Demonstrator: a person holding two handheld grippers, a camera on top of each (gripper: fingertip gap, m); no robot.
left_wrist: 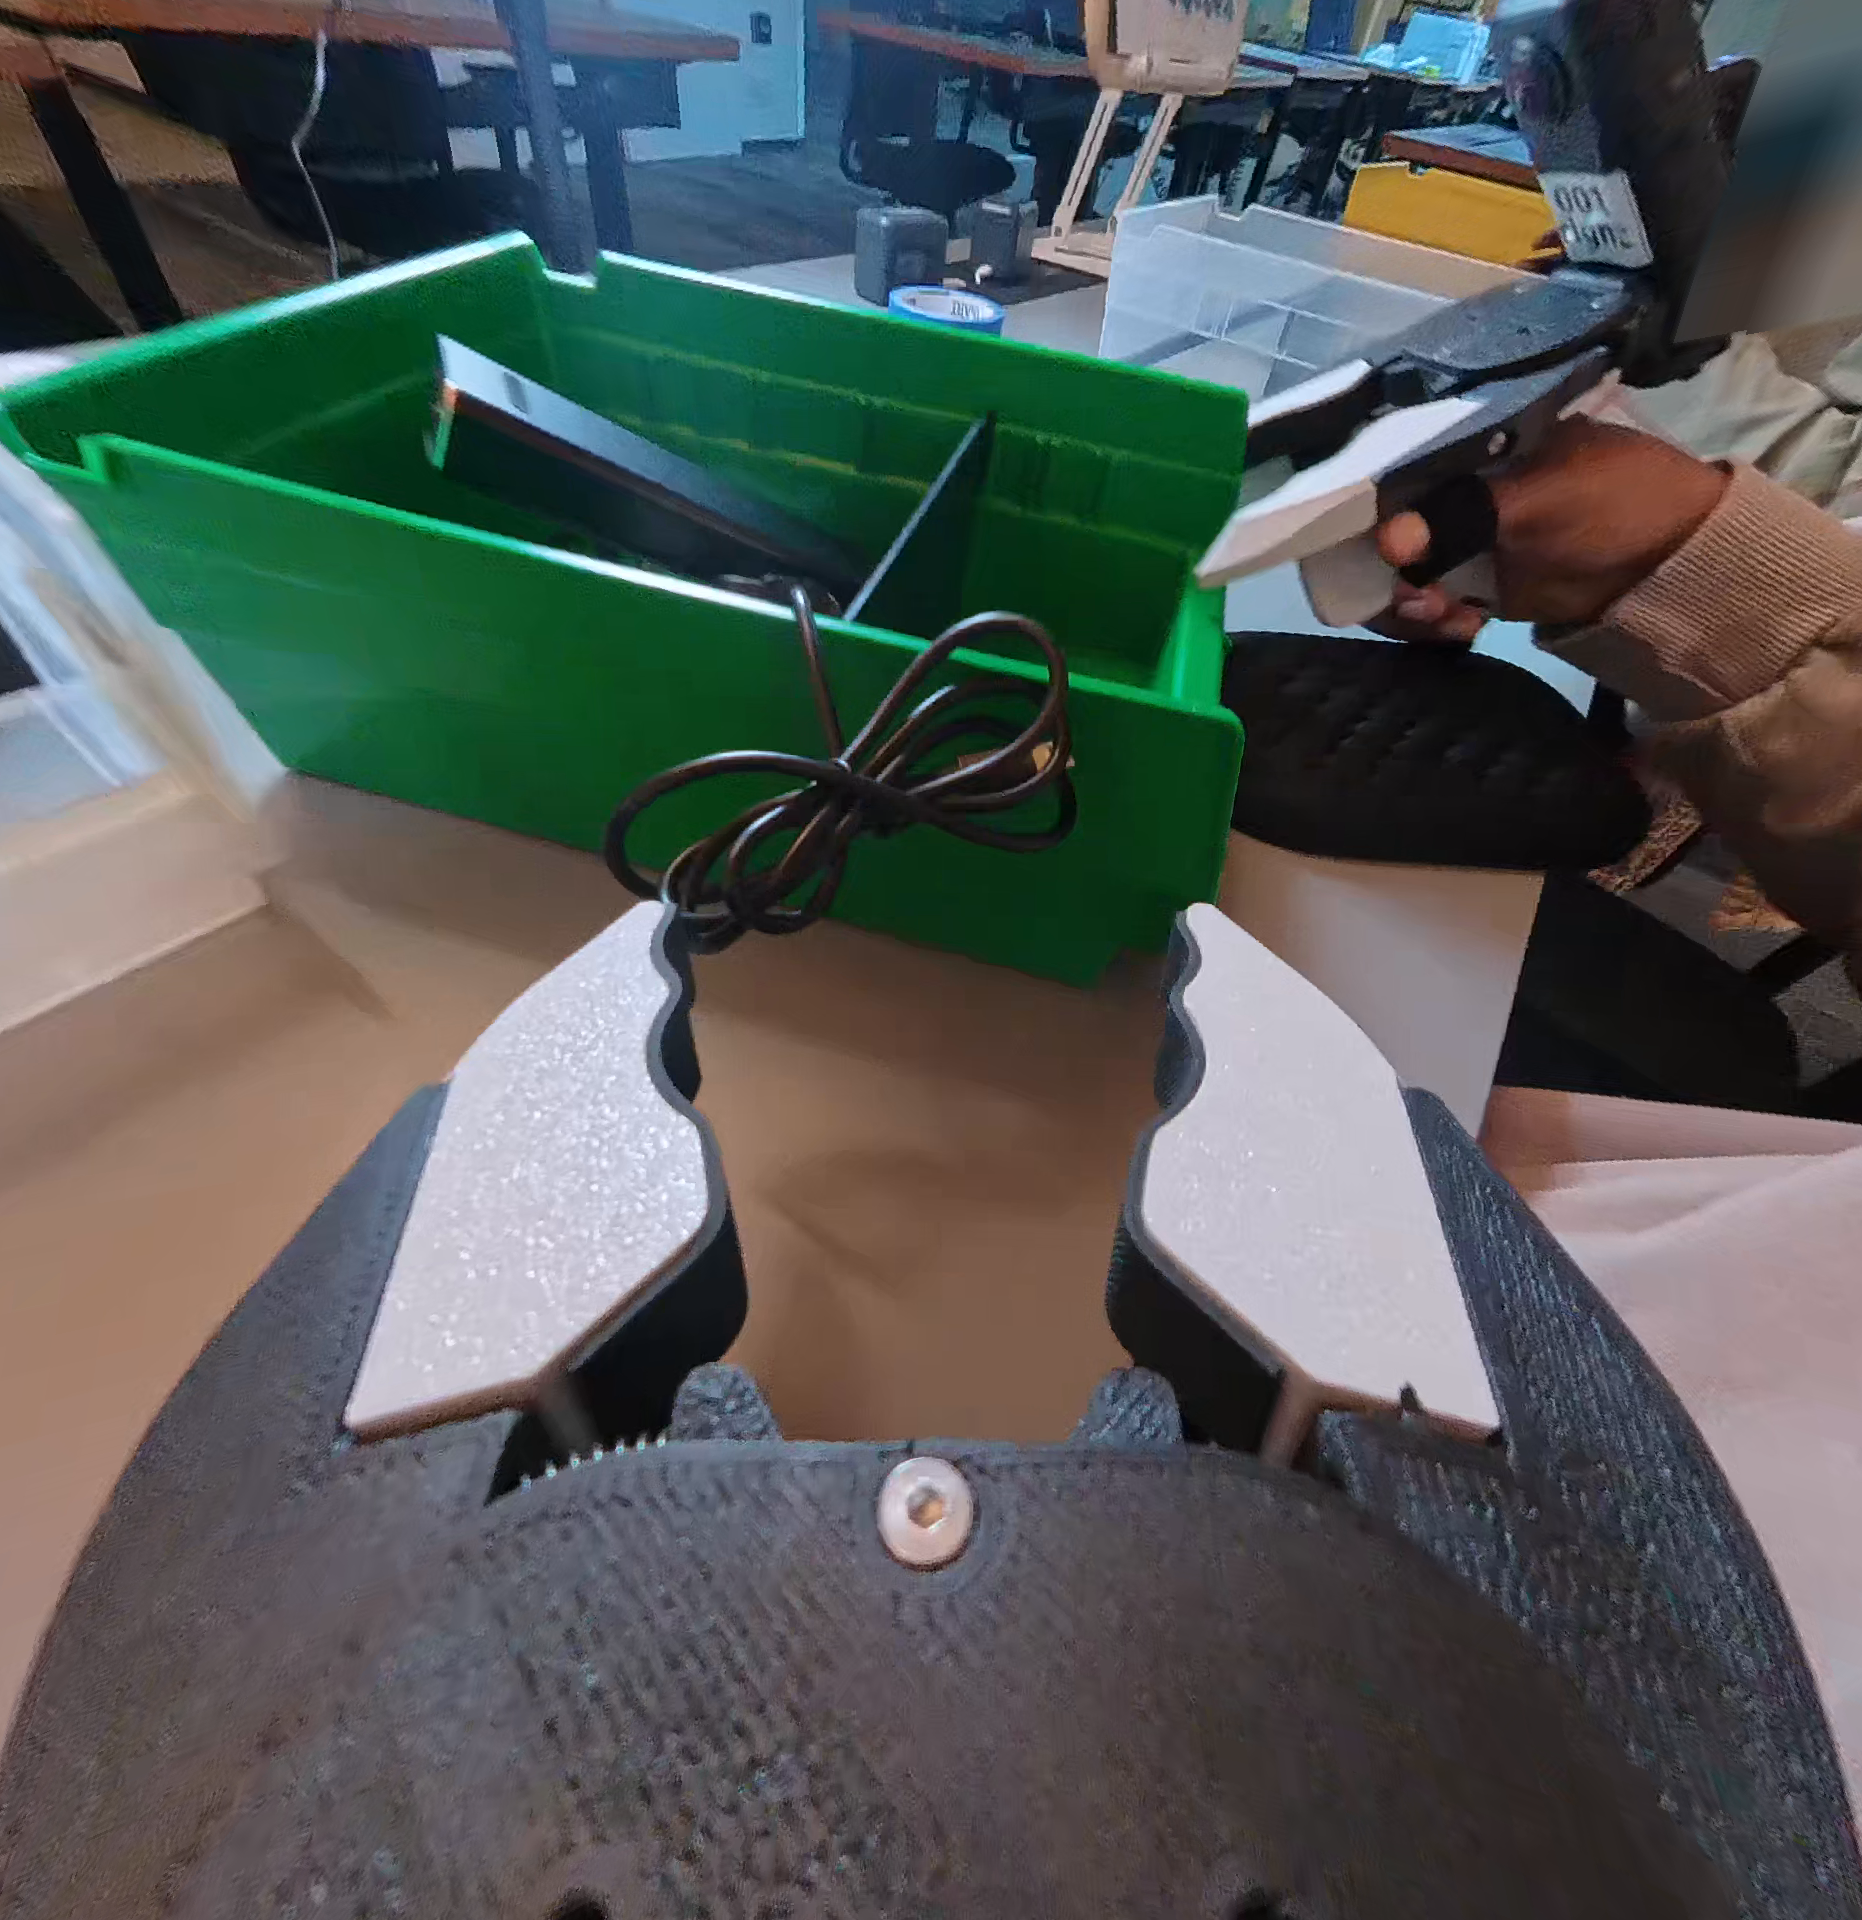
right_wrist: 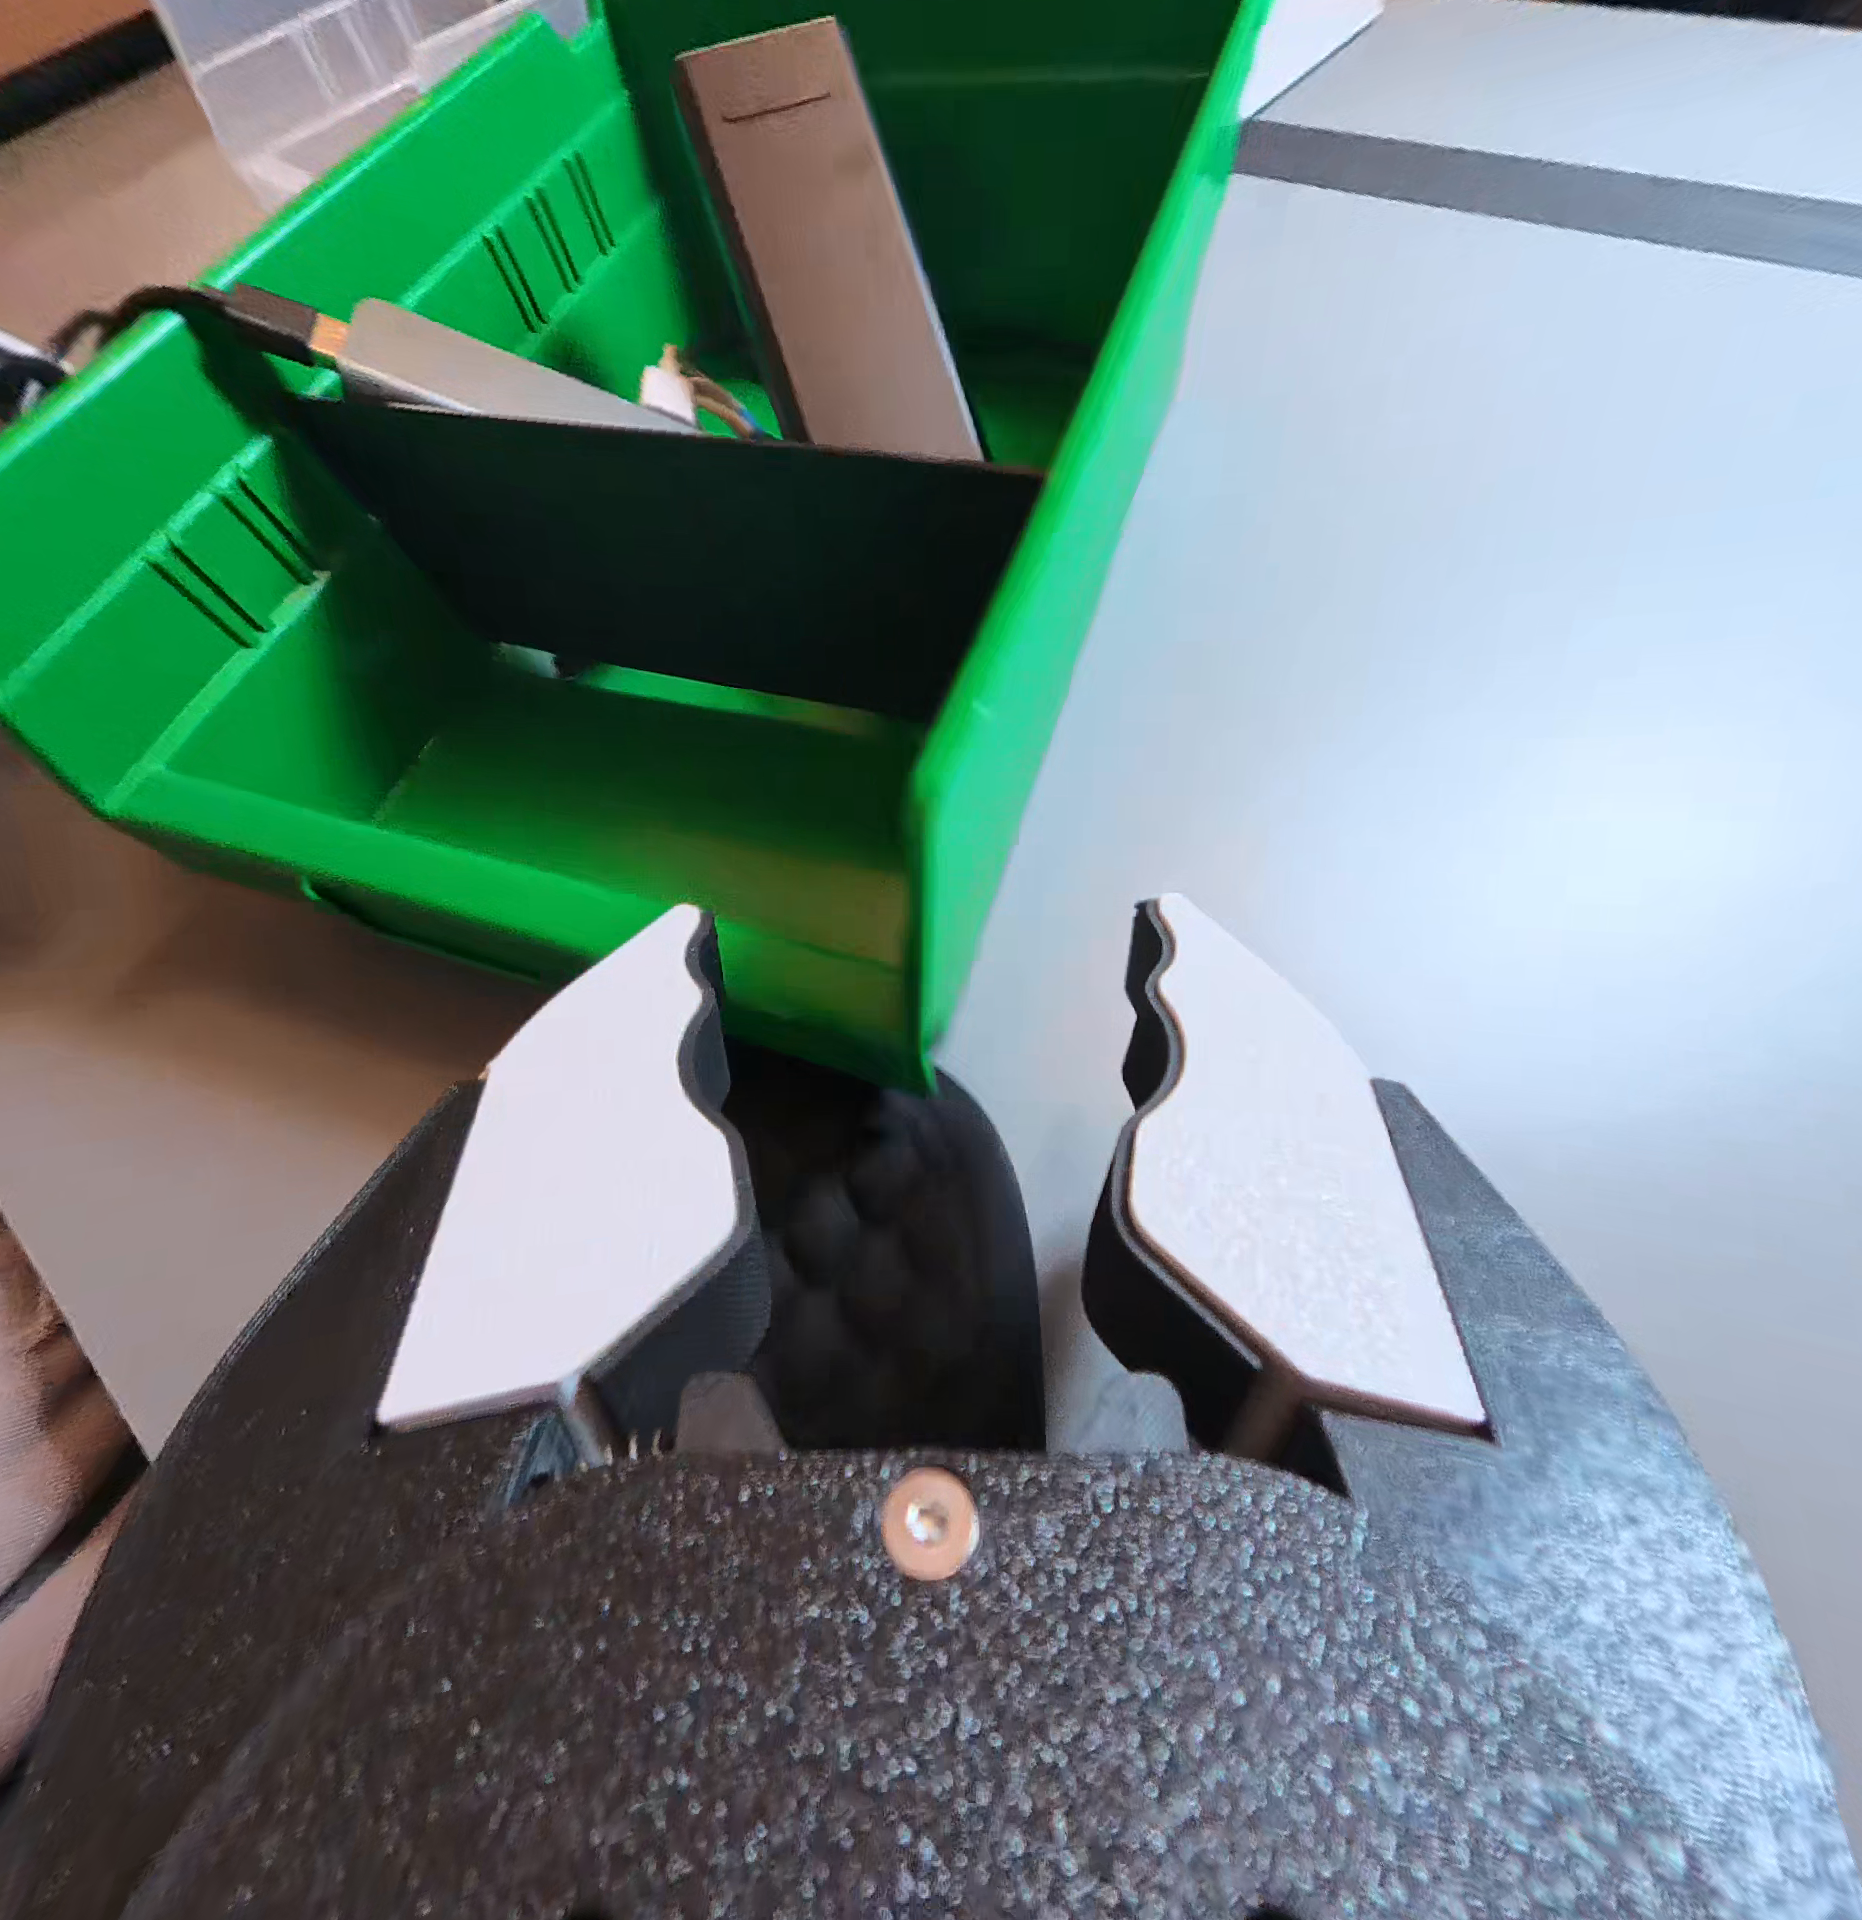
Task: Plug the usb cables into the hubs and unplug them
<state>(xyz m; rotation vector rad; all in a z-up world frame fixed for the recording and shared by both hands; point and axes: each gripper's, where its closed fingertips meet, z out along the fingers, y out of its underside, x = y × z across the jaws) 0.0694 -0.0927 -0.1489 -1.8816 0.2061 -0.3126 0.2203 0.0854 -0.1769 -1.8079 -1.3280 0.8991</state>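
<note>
Both grippers were empty, fingers spread wide: left gripper [left_wrist: 922, 925] low over the tan table [left_wrist: 231, 1091], right gripper [right_wrist: 922, 920] near the green bin's [left_wrist: 491, 665] corner. The cable [left_wrist: 854, 790], a thin glossy black coil tied at its middle, draped over the bin's front wall. The hub [right_wrist: 470, 369], a flat grey slab, leaned on the black divider [right_wrist: 678, 561] inside. Best approach: pinch the coil at its tie and lift straight up, so loops don't snag the rim. Bin was hard, ribbed plastic.

A roll of blue tape [left_wrist: 946, 309] sits on the worktop behind the green plastic bin [left_wrist: 491, 675]. A clear plastic organiser box [left_wrist: 1259, 286] stands near the tape. A black mesh chair seat [left_wrist: 1426, 748] lies past the worktop's edge.
</note>
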